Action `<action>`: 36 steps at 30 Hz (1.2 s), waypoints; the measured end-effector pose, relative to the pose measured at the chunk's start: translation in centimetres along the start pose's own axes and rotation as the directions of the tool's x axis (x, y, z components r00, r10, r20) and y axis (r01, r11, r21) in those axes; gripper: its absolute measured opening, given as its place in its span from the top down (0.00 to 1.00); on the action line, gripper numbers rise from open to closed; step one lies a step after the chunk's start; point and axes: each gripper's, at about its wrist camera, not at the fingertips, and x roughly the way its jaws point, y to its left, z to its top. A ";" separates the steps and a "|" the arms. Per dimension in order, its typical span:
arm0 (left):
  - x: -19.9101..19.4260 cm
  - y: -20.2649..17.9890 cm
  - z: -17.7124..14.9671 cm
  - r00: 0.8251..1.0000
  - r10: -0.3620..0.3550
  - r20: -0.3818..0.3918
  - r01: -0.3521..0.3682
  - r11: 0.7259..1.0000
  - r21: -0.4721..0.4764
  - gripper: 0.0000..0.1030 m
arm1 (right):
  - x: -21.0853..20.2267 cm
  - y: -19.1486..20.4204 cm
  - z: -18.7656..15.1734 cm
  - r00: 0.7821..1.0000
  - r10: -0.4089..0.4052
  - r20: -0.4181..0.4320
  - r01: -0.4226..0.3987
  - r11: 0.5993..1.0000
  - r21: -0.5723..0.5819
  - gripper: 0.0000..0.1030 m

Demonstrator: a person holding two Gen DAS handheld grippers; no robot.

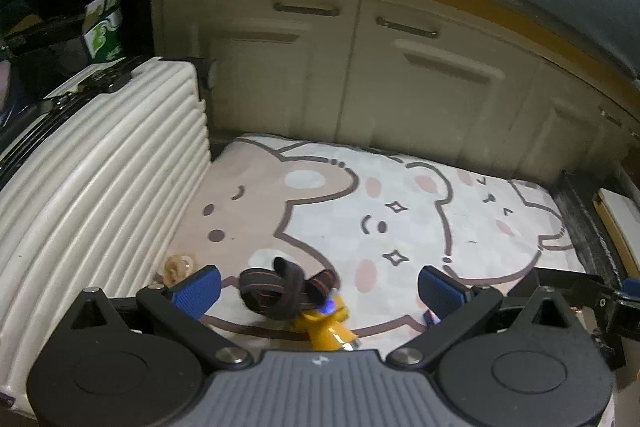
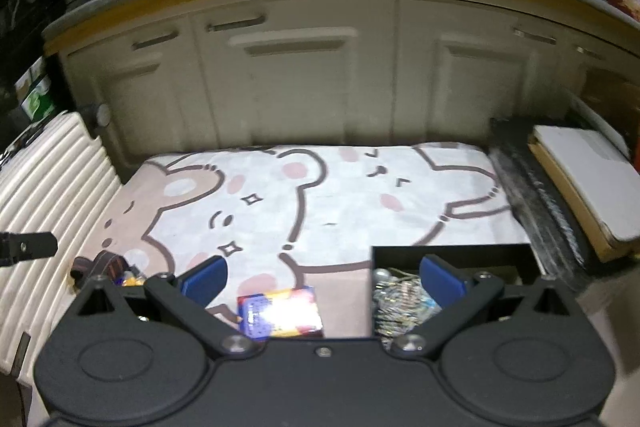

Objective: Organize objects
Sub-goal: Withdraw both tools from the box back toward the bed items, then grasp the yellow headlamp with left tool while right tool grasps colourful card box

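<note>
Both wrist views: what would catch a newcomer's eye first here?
The pastel cartoon-bear mat fills the floor before cream cabinet doors. A yellow toy with a looped black-and-orange strap lies between the open left claw. A ribbed white suitcase flanks the mat's left.

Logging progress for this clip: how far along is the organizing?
Early. Done: the black box already holds a shiny tangle. In hand: nothing; the left claw and right claw are both open. Left: the striped strap on the yellow object, the beige piece and the colorful box all lie loose on the mat.
</note>
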 end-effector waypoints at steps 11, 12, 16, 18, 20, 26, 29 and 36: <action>2.8 1.9 -0.6 0.981 -0.095 -0.168 0.076 0.990 -0.120 0.01 | 2.8 2.1 0.0 0.999 0.022 -0.034 -0.024 0.997 -0.071 0.00; 3.2 2.1 -0.7 0.977 -0.101 -0.187 0.077 0.988 -0.133 0.02 | 3.1 2.2 0.0 0.999 0.022 -0.041 -0.025 0.997 -0.078 0.00; 5.0 2.6 -1.4 0.957 -0.115 -0.265 0.068 0.982 -0.179 0.17 | 4.2 2.3 0.0 0.997 0.033 -0.073 -0.038 0.997 -0.071 0.00; 5.8 2.7 -1.7 0.950 -0.116 -0.290 0.060 0.979 -0.194 0.26 | 4.8 2.3 0.1 0.995 0.039 -0.093 -0.045 0.997 -0.060 0.07; 6.6 2.8 -2.0 0.946 -0.114 -0.305 0.049 0.976 -0.214 0.31 | 5.4 2.2 0.1 0.991 0.052 -0.120 -0.057 0.997 -0.047 0.12; 9.1 2.5 -2.3 0.933 -0.137 -0.332 0.050 0.965 -0.258 0.44 | 6.2 2.1 0.1 0.986 0.084 -0.147 -0.091 0.995 -0.043 0.16; 10.2 2.3 -2.2 0.937 -0.118 -0.330 0.030 0.965 -0.259 0.51 | 6.6 1.9 0.0 0.982 0.094 -0.163 -0.103 0.994 -0.048 0.16; 13.2 2.2 -3.0 0.915 -0.138 -0.379 0.027 0.958 -0.285 0.52 | 7.8 1.6 -0.2 0.975 0.111 -0.193 -0.121 0.992 -0.045 0.16</action>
